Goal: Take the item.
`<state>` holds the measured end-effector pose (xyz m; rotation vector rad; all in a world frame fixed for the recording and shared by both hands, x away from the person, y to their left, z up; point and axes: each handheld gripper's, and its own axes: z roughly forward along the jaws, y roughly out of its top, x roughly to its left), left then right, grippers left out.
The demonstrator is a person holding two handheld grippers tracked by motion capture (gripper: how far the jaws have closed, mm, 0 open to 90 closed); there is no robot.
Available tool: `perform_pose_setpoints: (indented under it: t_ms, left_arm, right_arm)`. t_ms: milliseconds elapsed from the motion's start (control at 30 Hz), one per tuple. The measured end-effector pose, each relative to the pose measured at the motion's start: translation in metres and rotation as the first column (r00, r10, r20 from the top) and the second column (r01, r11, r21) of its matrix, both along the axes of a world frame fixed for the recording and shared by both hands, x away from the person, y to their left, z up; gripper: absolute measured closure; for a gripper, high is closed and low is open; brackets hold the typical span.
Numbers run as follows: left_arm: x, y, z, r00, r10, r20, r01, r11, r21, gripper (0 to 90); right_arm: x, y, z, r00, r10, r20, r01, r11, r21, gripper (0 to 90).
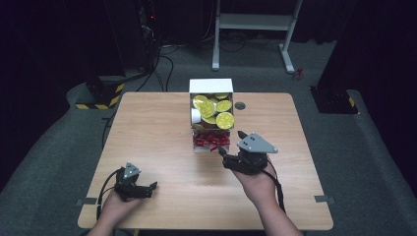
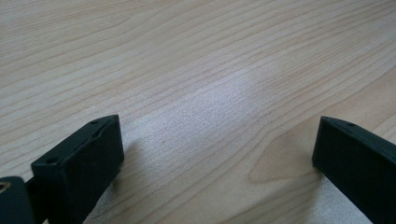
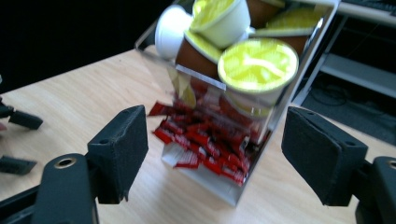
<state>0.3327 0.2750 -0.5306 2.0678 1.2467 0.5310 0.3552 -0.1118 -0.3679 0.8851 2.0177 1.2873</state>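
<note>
A white open-fronted box (image 1: 211, 86) stands at the far middle of the wooden table (image 1: 157, 128). Its upper part holds several yellow-lidded cups (image 1: 224, 119) (image 3: 258, 65), and its lower tray holds red sachets (image 1: 210, 141) (image 3: 205, 140). My right gripper (image 1: 231, 141) (image 3: 217, 135) hovers just in front of the sachet tray, pointed at it, jaws open with nothing pressed between them. My left gripper (image 1: 151, 189) (image 2: 217, 144) rests low near the front left of the table, jaws wide open over bare wood.
A small dark round grommet (image 1: 240, 105) sits in the table to the right of the box. Behind the table stand a white metal frame (image 1: 253, 22) and a yellow-and-black striped base (image 1: 101, 98). Grey tape marks (image 1: 322, 199) lie near the front corners.
</note>
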Motion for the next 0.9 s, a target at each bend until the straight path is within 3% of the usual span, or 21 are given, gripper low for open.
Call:
perform_pose_setpoints:
  t_ms: [167, 700, 900]
  left_arm:
    - [0.0, 0.0, 0.0, 1.0, 0.0, 0.0, 0.0, 1.0, -0.001, 2.5]
    - [0.0, 0.0, 0.0, 1.0, 0.005, 0.005, -0.005, 1.0, 0.001, 3.2]
    - [-0.002, 0.001, 0.0, 1.0, 0.001, 0.004, -0.001, 1.0, -0.005, 4.3]
  right_arm:
    - [0.008, 0.007, 0.012, 1.0, 0.007, -0.004, -0.007, 0.9998, 0.018, 29.9]
    - [0.033, 0.03, 0.029, 0.9999, 0.015, 0.006, -0.016, 0.9977, 0.066, 31.9]
    - [0.043, 0.044, 0.034, 0.999, 0.036, 0.025, -0.037, 0.9984, 0.044, 36.9]
